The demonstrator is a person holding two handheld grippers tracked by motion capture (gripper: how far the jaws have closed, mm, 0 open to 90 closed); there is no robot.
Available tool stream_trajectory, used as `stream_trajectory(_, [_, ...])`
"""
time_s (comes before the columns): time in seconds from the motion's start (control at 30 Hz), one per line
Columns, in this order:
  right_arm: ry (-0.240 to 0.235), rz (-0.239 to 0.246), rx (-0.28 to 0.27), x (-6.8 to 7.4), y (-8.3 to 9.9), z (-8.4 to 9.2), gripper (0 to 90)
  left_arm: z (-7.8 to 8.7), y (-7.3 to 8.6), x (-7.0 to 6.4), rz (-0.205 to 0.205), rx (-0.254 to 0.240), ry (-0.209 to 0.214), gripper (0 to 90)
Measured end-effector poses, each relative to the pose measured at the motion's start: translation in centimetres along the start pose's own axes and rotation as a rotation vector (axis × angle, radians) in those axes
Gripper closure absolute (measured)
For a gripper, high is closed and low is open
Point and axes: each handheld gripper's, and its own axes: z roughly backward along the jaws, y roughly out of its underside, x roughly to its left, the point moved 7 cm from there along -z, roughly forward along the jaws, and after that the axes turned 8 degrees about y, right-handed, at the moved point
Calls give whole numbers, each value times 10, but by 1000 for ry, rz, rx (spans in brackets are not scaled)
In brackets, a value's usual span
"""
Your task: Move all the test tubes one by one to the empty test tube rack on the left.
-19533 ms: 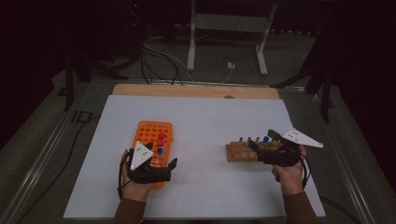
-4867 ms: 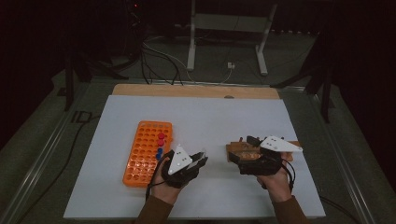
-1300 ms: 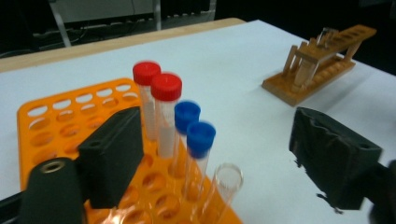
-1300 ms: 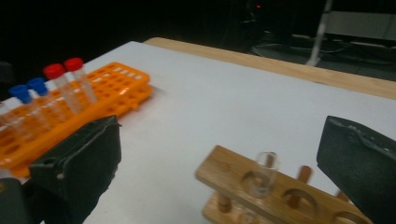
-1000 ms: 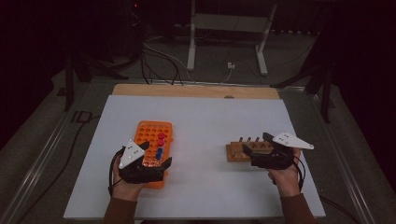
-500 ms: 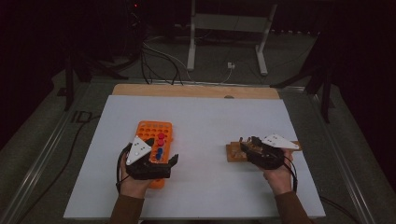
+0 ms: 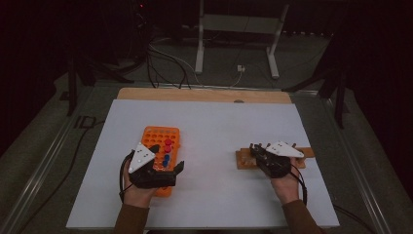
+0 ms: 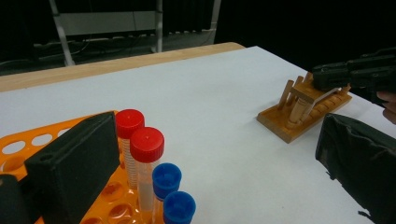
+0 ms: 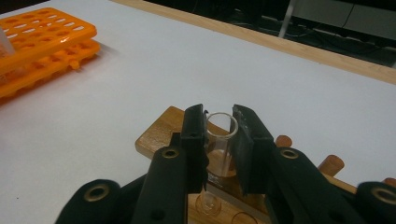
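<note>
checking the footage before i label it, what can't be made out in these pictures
- Glass tube, right gripper view: its lower part is hidden by the jaws of the right gripper clamped on it.
- Wooden rack, high view: the hand and gripper cover most of it; its pegs are too small to count.
- Orange rack, left gripper view: a left gripper jaw hides part of it, and the frame edge cuts it off.

Glass tube (image 9: 219, 140) lower part hidden behind right gripper (image 9: 219, 144) pads. Orange rack (image 8: 60, 186) cut off by frame edge. Wooden rack (image 7: 272, 158) mostly covered by hand.
</note>
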Motion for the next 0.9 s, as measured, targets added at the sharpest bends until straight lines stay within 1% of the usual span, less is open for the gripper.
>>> stream_trajectory(0.13, [-4, -3, -1, -1, -2, 2, 759, 0, 0, 0, 5, -3, -1, 5])
stream_trajectory(0.37, [-9, -28, -42, -7, -11, 13, 759, 0, 1, 1, 7, -1, -2, 5])
stream_trajectory(0.43, [-15, -43, -56, -9, -15, 17, 759, 0, 2, 1, 11, -2, -1, 5])
stream_trajectory(0.67, [-24, -61, -102, -13, -29, 33, 759, -1, 3, 0, 19, 3, 1, 5])
stream_trajectory(0.83, [-24, -66, -143, -14, -41, 47, 759, -3, 2, -3, 13, 4, 8, 5])
stream_trajectory(0.9, [-31, -73, -159, -14, -46, 52, 759, -3, 0, -5, 9, 3, 13, 5])
